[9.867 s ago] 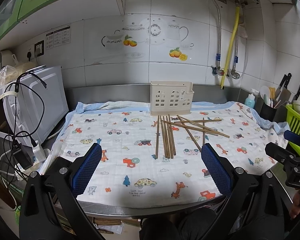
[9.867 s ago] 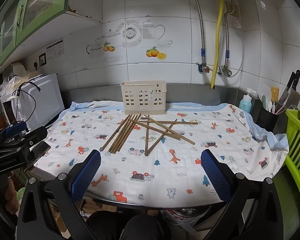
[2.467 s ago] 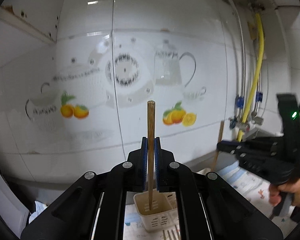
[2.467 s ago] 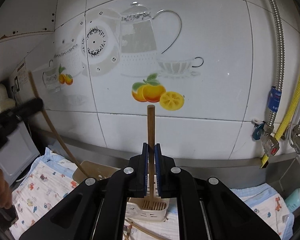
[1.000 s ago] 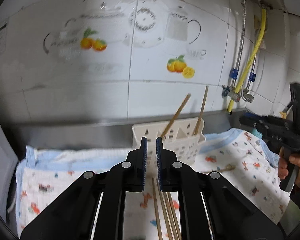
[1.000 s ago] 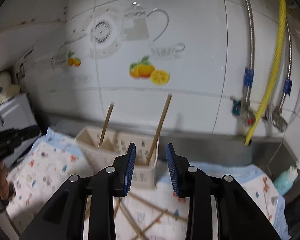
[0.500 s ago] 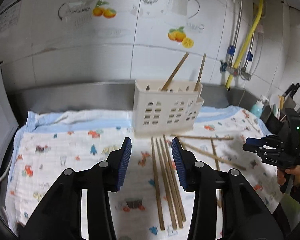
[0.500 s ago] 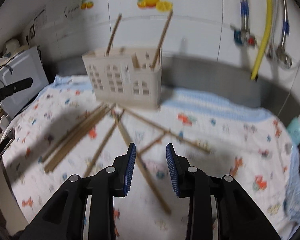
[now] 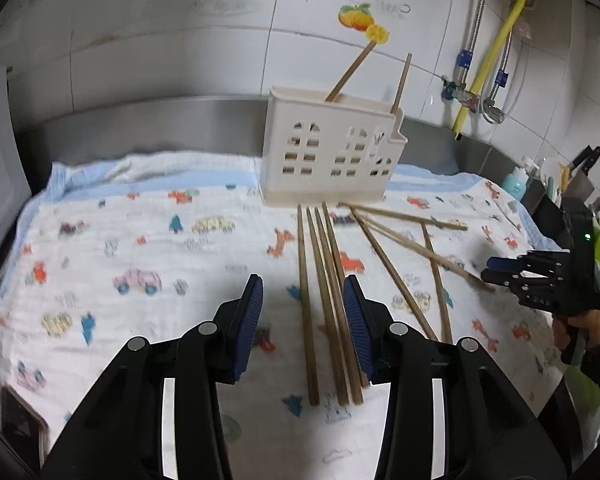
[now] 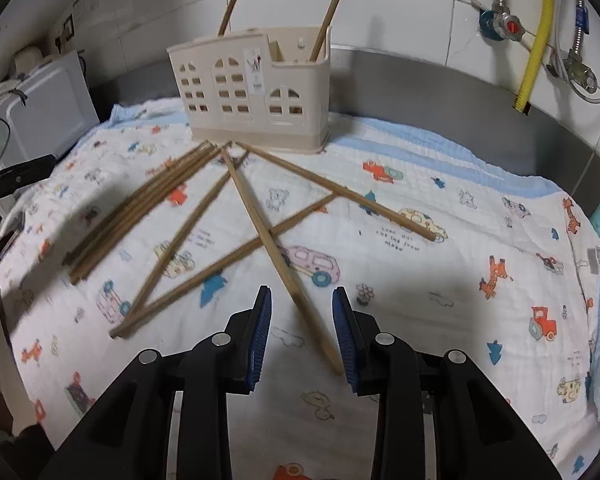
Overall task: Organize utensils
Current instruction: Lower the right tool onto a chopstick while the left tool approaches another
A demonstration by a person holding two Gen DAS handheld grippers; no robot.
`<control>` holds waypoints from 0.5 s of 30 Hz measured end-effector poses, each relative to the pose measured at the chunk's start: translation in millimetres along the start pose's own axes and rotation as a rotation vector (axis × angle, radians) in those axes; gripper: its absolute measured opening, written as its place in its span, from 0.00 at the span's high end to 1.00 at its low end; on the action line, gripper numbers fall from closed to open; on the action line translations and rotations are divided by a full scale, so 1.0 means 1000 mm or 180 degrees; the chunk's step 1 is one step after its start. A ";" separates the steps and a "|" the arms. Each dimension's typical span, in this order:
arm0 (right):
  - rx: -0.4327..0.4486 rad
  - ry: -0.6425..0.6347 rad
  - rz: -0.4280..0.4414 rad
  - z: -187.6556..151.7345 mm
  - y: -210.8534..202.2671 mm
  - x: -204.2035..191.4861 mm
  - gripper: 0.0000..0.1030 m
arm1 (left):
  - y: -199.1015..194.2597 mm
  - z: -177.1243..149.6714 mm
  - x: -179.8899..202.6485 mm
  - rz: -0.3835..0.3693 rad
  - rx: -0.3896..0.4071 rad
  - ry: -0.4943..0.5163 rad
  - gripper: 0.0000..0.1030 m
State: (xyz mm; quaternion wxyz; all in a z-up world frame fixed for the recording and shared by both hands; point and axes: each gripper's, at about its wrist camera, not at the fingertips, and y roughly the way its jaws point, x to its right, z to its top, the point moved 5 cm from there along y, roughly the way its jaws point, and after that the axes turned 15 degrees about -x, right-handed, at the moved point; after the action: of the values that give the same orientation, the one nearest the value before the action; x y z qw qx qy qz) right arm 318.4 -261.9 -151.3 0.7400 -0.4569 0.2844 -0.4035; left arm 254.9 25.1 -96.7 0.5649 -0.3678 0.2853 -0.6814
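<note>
We hold the left gripper [image 9: 303, 312] with its fingers parted and empty above four side-by-side chopsticks [image 9: 326, 300]. Our right gripper [image 10: 301, 326], fingers apart, seems to straddle one chopstick [image 10: 276, 256] without gripping. The holder [image 10: 252, 88] contains two chopsticks.

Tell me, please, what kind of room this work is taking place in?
Most likely a home kitchen. The wall tiles carry teapot and fruit decals, knives stand in a holder at the far right, and a stainless counter edge runs behind the cloth where the chopsticks lie.
</note>
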 end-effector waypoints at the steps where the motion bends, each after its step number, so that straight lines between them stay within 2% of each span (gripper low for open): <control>1: -0.0021 -0.0003 0.0009 0.000 0.002 0.000 0.70 | 0.003 -0.005 0.000 -0.0027 -0.0042 -0.0021 0.59; 10: -0.0212 -0.0185 -0.0075 0.000 0.020 -0.001 0.70 | 0.015 -0.027 -0.004 -0.0011 -0.0177 -0.0085 0.59; 15: -0.0276 -0.0240 -0.0102 -0.002 0.026 -0.002 0.74 | 0.021 -0.032 -0.005 -0.0006 -0.0232 -0.0084 0.61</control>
State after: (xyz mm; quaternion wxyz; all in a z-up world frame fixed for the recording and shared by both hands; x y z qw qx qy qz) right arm 324.8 -254.6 -175.4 0.7231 -0.5079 0.2662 -0.3851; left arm 240.8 24.8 -132.7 0.5543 -0.3973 0.3020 -0.6661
